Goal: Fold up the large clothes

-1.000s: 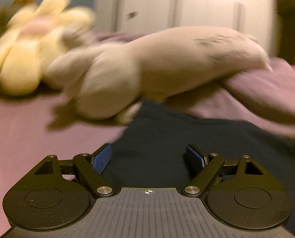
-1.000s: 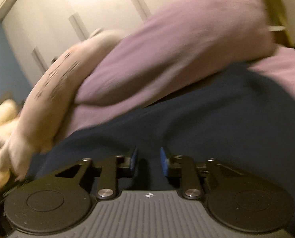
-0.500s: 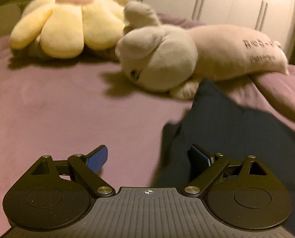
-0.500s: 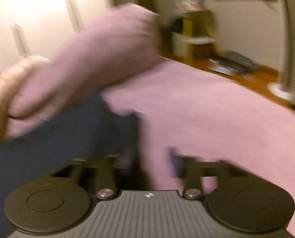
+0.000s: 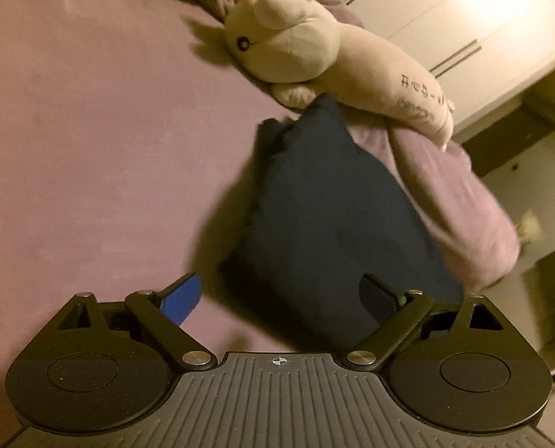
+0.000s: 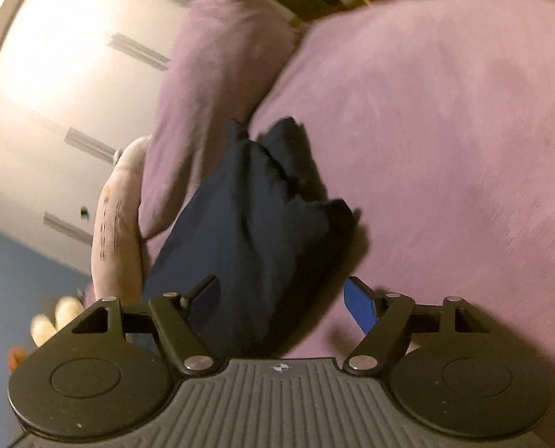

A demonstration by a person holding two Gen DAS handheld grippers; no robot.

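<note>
1. One dark navy garment (image 5: 337, 224) on the purple bed (image 5: 90, 142), bunched into a narrow, thick bundle, its far end beside the plush rabbit (image 5: 315, 59) and against the purple pillow (image 6: 217, 74)
2. Left claw (image 5: 281, 298) wide, empty, cloth below and between the fingers but not pinched
3. Right claw (image 6: 281, 298) opening, cloth between, pads off it
4. Apparently mid-task: roughly gathered, edges uneven, not yet a neat flat fold; squaring and smoothing likely left
</note>
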